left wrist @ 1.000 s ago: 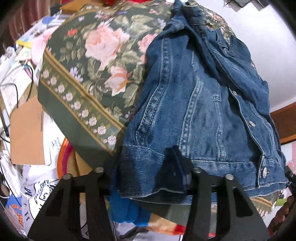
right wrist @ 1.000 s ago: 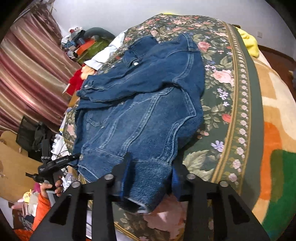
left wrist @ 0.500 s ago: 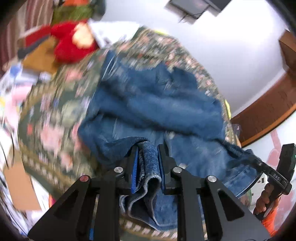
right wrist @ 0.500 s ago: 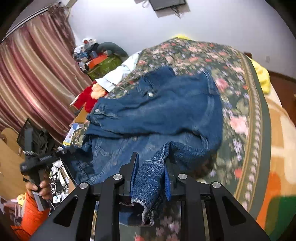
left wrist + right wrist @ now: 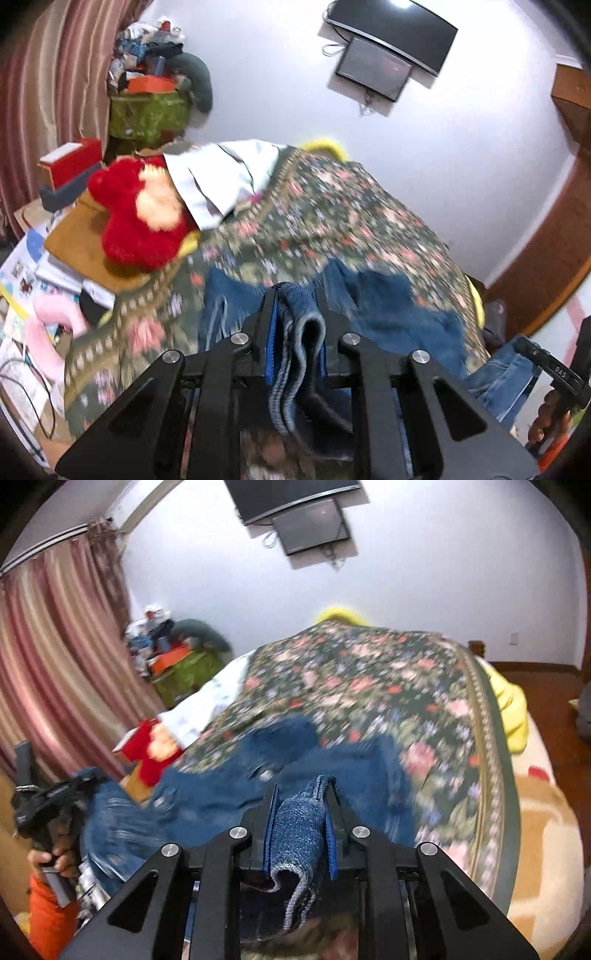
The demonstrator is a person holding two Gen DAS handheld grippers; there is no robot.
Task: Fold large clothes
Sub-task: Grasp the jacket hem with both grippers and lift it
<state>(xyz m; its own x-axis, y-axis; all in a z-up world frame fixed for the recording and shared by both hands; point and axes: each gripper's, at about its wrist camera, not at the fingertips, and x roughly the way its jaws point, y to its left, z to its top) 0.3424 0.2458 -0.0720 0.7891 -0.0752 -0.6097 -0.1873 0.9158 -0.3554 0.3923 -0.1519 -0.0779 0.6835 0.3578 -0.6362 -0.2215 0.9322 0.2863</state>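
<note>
A blue denim jacket (image 5: 388, 306) lies on the floral green bedspread (image 5: 332, 229), blurred by motion. My left gripper (image 5: 294, 295) is shut on a folded hem of the jacket, lifted above the bed. My right gripper (image 5: 303, 794) is shut on another part of the jacket's hem (image 5: 299, 834). The jacket body (image 5: 221, 790) stretches between the two. The right gripper shows at the right edge of the left wrist view (image 5: 543, 365); the left gripper shows at the left edge of the right wrist view (image 5: 40, 805).
A red plush toy (image 5: 140, 221) and a white cloth (image 5: 218, 177) lie at the bed's far left. A yellow blanket (image 5: 509, 709) lies at the right side. A cluttered green box (image 5: 147, 110) stands by the striped curtain (image 5: 55, 664). Screens (image 5: 380, 70) hang on the wall.
Both grippers have risen and tilted up with the jacket hem in them, pulling it forward over the jacket. The view now takes in the wall and screens.
</note>
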